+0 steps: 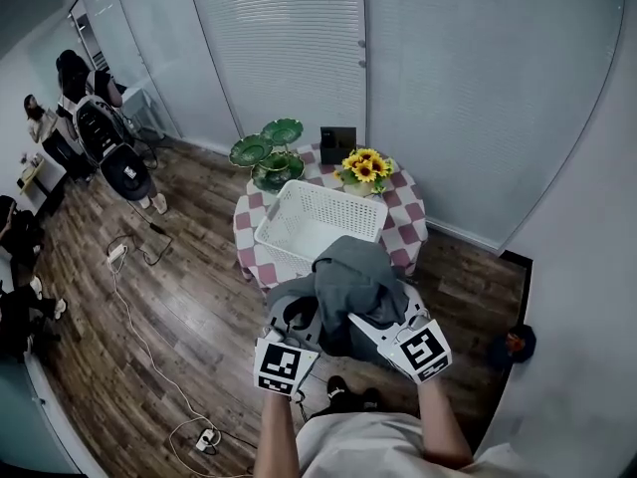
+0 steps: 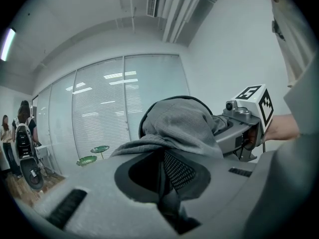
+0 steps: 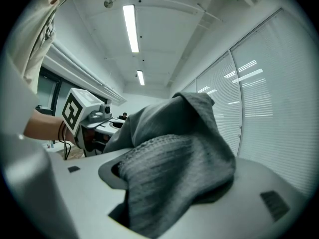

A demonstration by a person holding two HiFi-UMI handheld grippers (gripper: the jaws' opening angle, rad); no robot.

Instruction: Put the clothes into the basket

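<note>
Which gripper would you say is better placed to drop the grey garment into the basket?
Left, marginally: the left gripper and right gripper both clamp the grey garment, but the left sits straighter before the white basket.

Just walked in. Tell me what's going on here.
A person holds a two-jaw gripper in each hand. The left gripper and the right gripper are both clamped on one gray garment, carrying it bunched between them in the air. Ahead, a white basket stands empty on a round table with a checked cloth, beside sunflowers. The garment is not in the basket yet.
</note>
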